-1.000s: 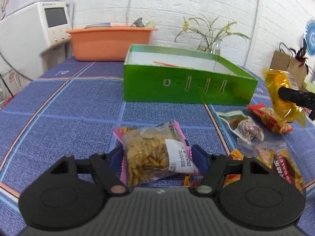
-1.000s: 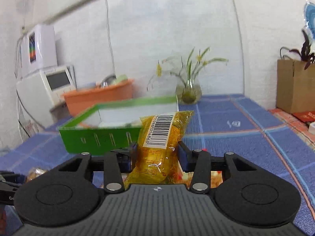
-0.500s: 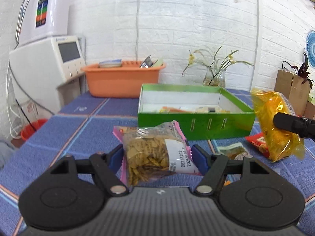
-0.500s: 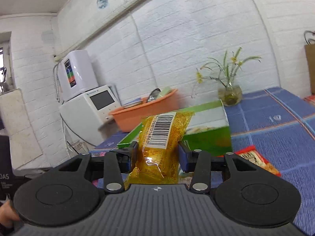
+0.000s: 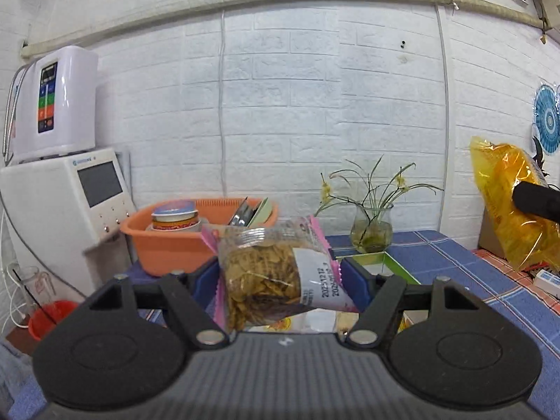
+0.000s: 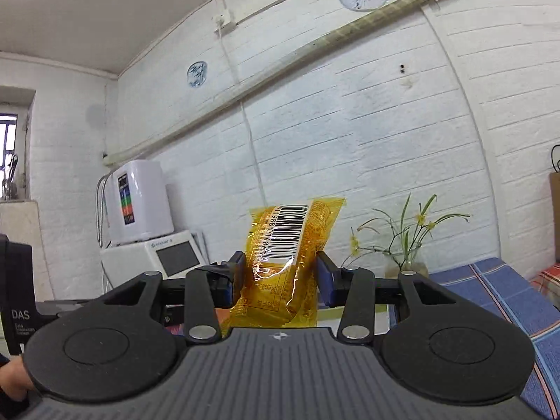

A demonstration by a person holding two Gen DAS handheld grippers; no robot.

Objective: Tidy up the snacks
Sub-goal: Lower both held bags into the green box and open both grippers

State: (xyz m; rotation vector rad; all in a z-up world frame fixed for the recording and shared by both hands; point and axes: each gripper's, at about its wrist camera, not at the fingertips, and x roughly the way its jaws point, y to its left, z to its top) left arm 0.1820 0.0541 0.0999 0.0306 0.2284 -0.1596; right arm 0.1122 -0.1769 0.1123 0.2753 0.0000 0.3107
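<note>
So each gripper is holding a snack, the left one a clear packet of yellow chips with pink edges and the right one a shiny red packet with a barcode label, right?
Not quite: the right gripper holds a shiny yellow-orange packet with a barcode label, not a red one, as the right wrist view shows. The left gripper does hold the clear packet of yellow chips with pink edges.

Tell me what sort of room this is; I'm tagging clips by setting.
Probably a home kitchen or utility room: an orange basin holding dishes, a white water purifier on the painted brick wall, and a checked tablecloth with a flower vase.

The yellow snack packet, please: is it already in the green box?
No: the yellow snack packet is held aloft in the right gripper.
</note>
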